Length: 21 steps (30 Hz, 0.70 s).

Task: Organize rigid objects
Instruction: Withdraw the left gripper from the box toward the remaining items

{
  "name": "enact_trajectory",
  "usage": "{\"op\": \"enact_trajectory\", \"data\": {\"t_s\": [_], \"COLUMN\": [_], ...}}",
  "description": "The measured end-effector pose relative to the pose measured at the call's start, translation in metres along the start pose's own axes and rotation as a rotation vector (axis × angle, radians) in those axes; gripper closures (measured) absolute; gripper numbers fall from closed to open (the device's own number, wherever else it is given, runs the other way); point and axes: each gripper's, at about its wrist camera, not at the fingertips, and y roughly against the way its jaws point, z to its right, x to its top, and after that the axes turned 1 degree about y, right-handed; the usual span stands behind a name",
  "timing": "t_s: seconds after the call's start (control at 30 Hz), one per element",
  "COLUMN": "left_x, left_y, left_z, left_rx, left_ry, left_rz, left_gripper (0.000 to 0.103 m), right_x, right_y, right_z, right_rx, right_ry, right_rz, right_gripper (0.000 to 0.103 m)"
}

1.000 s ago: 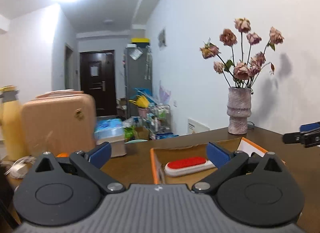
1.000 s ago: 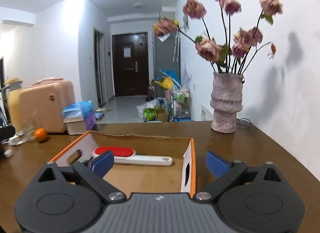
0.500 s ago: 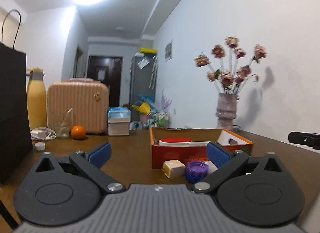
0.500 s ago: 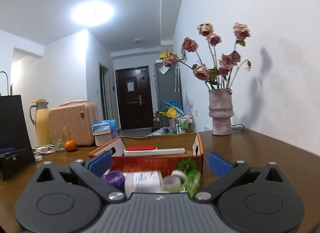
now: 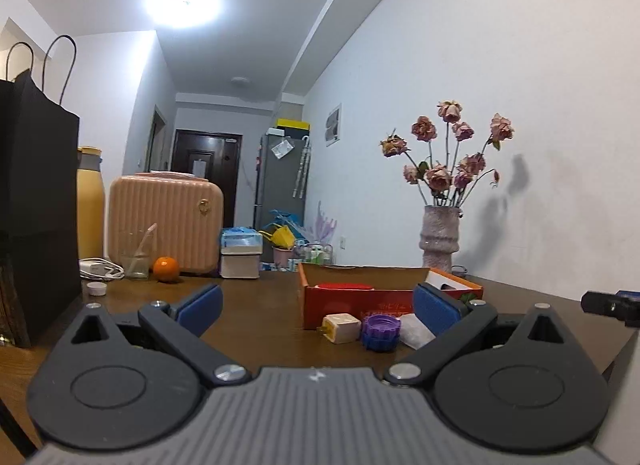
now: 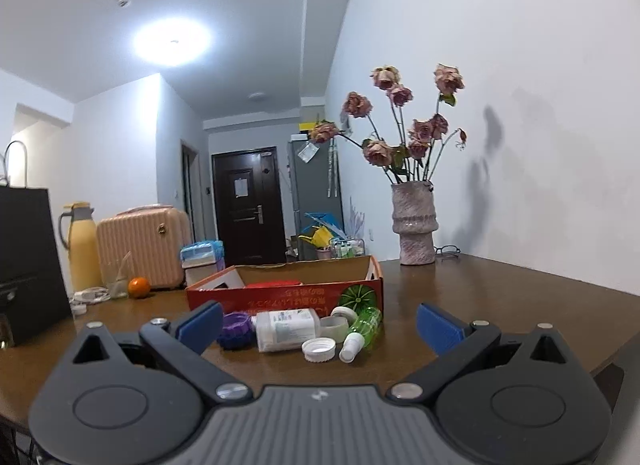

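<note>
An orange cardboard box [image 5: 360, 299] [image 6: 280, 297] stands on the brown table, with a red-topped brush [image 5: 344, 286] inside. In front of it lie a cream cube [image 5: 341, 328], a purple cap [image 5: 380, 331] [image 6: 237, 330], a white bottle on its side [image 6: 286, 330], a white lid [image 6: 319, 349], a pale ring [image 6: 334, 328] and a small green spray bottle [image 6: 360, 331]. My left gripper [image 5: 316, 307] is open and empty, low over the table in front of the cube. My right gripper [image 6: 318, 323] is open and empty, just before the bottles.
A vase of dried roses [image 6: 414, 233] stands at the back right, glasses [image 6: 447, 251] beside it. At the left are a black paper bag [image 5: 34, 201], a yellow flask [image 5: 90, 205], a pink case [image 5: 164, 221], a glass [image 5: 138, 255], an orange [image 5: 165, 268] and a tissue box [image 5: 240, 253].
Both grippers have pulled back from above the box and dropped low. The loose objects in front of the box have come into view.
</note>
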Motion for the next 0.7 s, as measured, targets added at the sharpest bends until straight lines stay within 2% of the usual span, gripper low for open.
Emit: {"op": "enact_trajectory", "data": {"t_s": [0.1, 0.2, 0.33, 0.5, 0.7], "left_x": [-0.003, -0.011, -0.015, -0.019, -0.026], "left_y": [0.005, 0.01, -0.001, -0.011, -0.044], "left_z": [0.001, 0.0, 0.003, 0.012, 0.019], "left_rx": [-0.025, -0.006, -0.005, -0.031, -0.043], "left_ry": [-0.031, -0.034, -0.029, -0.053, -0.051], "left_rz": [0.017, 0.041, 0.001, -0.019, -0.103], "left_gripper": [0.0, 0.0, 0.0, 0.0, 0.0], "right_x": [-0.003, -0.007, -0.012, -0.017, -0.021], "right_y": [0.009, 0.017, 0.017, 0.0, -0.03], "right_z": [-0.002, -0.001, 0.0, 0.005, 0.003], "right_rx": [0.0, 0.009, -0.027, -0.049, -0.007], "right_ry": [0.001, -0.012, 0.016, -0.008, 0.006], "right_rz": [0.003, 0.009, 0.006, -0.028, -0.102], "right_gripper": [0.0, 0.0, 0.0, 0.0, 0.002]}}
